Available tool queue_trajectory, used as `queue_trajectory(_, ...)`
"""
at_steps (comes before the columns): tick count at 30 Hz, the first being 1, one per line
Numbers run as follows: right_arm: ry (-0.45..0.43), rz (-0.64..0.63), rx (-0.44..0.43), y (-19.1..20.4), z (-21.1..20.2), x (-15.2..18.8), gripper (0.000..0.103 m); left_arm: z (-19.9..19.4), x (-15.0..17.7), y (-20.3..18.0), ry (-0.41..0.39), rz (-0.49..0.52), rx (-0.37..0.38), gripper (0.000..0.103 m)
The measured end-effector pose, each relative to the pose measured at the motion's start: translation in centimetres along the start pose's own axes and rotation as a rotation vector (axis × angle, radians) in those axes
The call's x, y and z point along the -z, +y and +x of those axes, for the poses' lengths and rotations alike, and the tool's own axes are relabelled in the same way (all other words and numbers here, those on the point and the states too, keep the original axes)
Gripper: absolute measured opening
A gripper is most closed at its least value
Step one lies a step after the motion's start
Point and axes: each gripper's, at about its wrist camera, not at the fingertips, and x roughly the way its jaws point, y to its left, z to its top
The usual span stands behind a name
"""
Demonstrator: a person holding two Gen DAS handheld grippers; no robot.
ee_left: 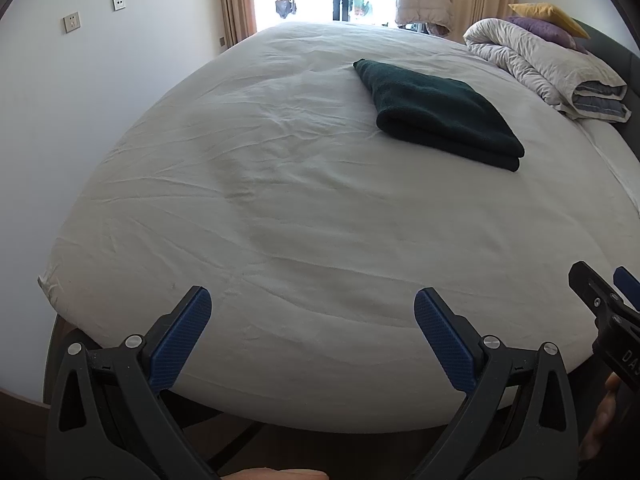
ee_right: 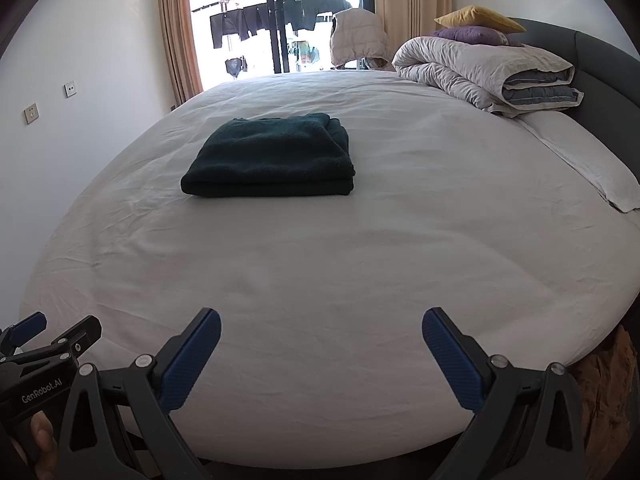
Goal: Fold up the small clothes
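A dark green garment (ee_left: 436,114) lies folded into a neat rectangle on the white bed sheet (ee_left: 280,220); it also shows in the right wrist view (ee_right: 272,158), left of centre on the bed sheet (ee_right: 360,260). My left gripper (ee_left: 312,300) is open and empty, held over the near edge of the bed, well short of the garment. My right gripper (ee_right: 322,320) is open and empty too, at the near edge. Each gripper shows at the other view's side: the right gripper (ee_left: 604,292) and the left gripper (ee_right: 52,328).
A rolled grey duvet (ee_right: 488,76) with a purple pillow (ee_right: 472,34) and a yellow pillow (ee_right: 480,16) sits at the far right by the dark headboard (ee_right: 600,64). A window with curtains (ee_right: 176,32) and hanging laundry is behind the bed. A white wall (ee_left: 80,120) is on the left.
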Motion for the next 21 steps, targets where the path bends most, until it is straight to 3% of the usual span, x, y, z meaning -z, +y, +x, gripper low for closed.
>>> queue_trajectory(21,0.001,0.008,0.0,-0.19,-0.12,-0.01,0.103,0.04,0.0,-0.06,0.004,0.002,-0.005,0.103)
